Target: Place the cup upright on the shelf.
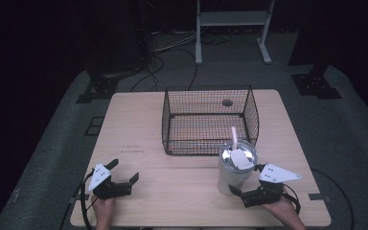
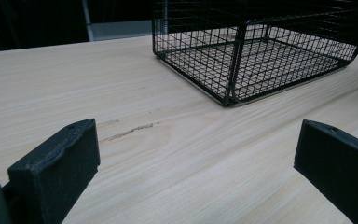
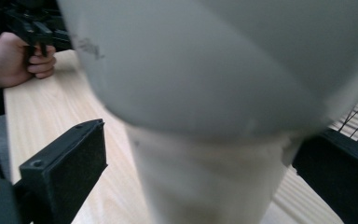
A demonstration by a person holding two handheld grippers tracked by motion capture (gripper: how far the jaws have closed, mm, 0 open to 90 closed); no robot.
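While the wooden surface [image 1: 172,187] carries everything, the biggest thing on it is the black wire basket [image 1: 210,120], which stands at the far middle with nothing visible inside. Just in front of its near right corner stands the tumbler [image 1: 236,170], a pale cup with a shiny lid and a white straw [image 1: 234,136] that rises from the lid. It is upright, very close to the basket, but I cannot tell whether the two touch.

The tumbler looks stiff and smooth – probably slippery – and I judge it to be top-heavy, because in the right gripper view its body [image 3: 214,84] is wide above and narrows to a slimmer base [image 3: 205,182]. The straw and the lid are poor places to hold. A safer hold seems to be on the narrow lower part, low enough that the cup does not tip, with firm but not hard pressure.

The right gripper [image 1: 248,181] lies low at the near right side of the tumbler, with its fingers [image 3: 65,163] apart on both sides of the base and not yet pressing it. The left gripper [image 1: 122,171] rests well apart near the left edge – it points toward the basket, its fingers [image 2: 58,168] are wide apart and hold nothing.
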